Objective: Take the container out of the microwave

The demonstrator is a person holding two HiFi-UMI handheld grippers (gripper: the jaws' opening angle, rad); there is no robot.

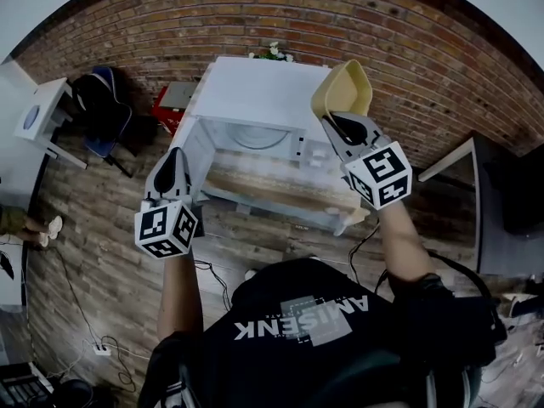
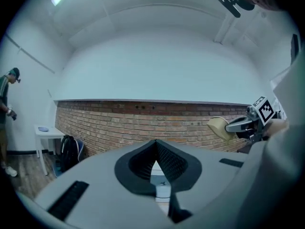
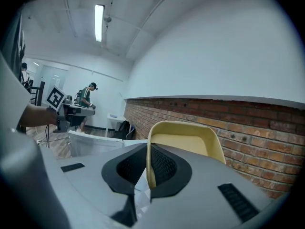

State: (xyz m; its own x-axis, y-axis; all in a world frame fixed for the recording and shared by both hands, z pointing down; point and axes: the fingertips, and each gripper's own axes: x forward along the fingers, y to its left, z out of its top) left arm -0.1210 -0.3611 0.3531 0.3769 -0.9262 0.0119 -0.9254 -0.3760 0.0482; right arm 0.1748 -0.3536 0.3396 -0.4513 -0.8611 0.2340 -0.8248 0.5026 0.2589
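Right claw (image 1: 341,120), held high, pinches yellow container (image 1: 343,88) over microwave (image 1: 255,92).

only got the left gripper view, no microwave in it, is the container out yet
Observer: Yes. The head view shows the container raised in the right tongs, outside the microwave.
Operator: ok and the door, open or shut
Observer: Open. In the head view the door stands swung out at the microwave's left side, right beside the left tongs; I can't tell whether they touch it.
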